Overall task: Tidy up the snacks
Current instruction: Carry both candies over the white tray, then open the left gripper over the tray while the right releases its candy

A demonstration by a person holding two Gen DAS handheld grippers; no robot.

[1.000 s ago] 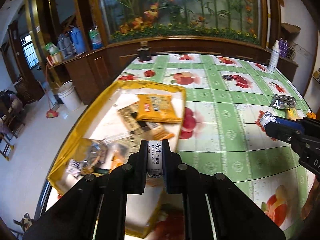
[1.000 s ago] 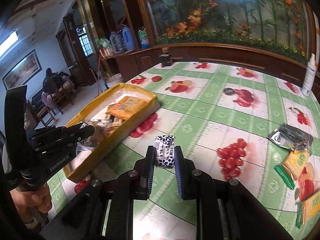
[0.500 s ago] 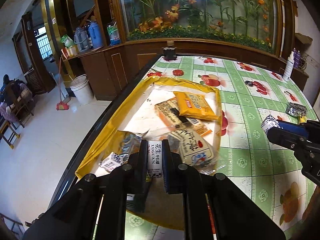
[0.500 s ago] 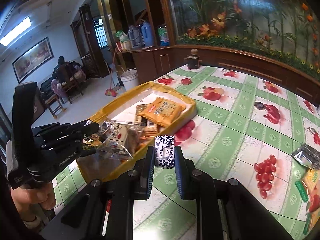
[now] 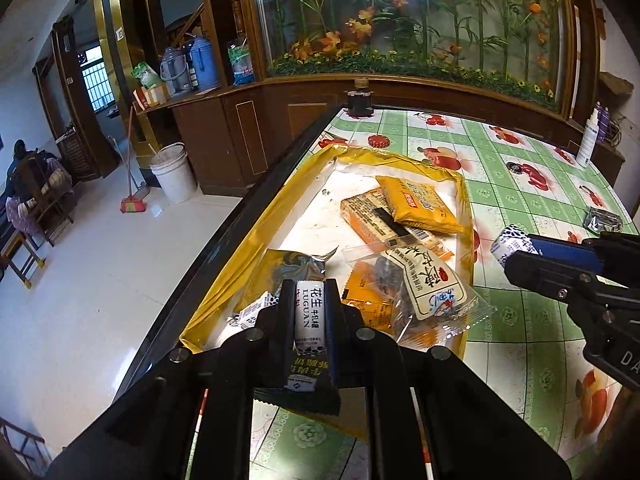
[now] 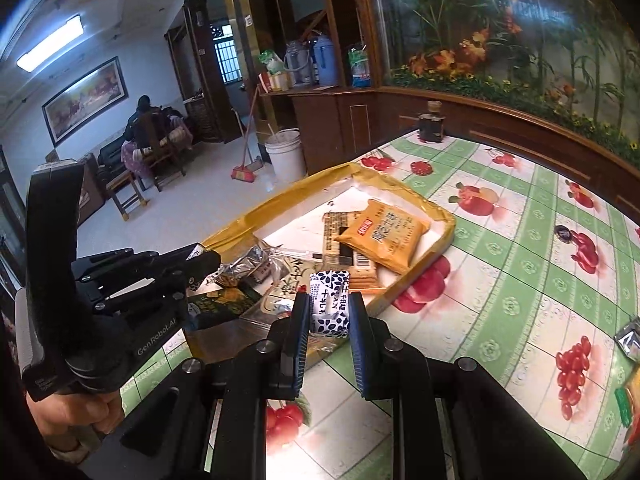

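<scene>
A yellow-rimmed tray lies at the table's left edge and holds several snack packets, among them an orange packet. My left gripper is shut on a small white peanut candy bar, over the tray's near end. My right gripper is shut on a white and blue patterned candy, just right of the tray's near corner; it also shows in the left wrist view.
The green fruit-print tablecloth covers the table. A silver packet lies at the far right, with more packets at the right edge. A dark jar stands at the far edge, a white bottle far right.
Both grippers have moved left toward the tray, each with its candy. The left one went from over the tray's middle to its near end.
</scene>
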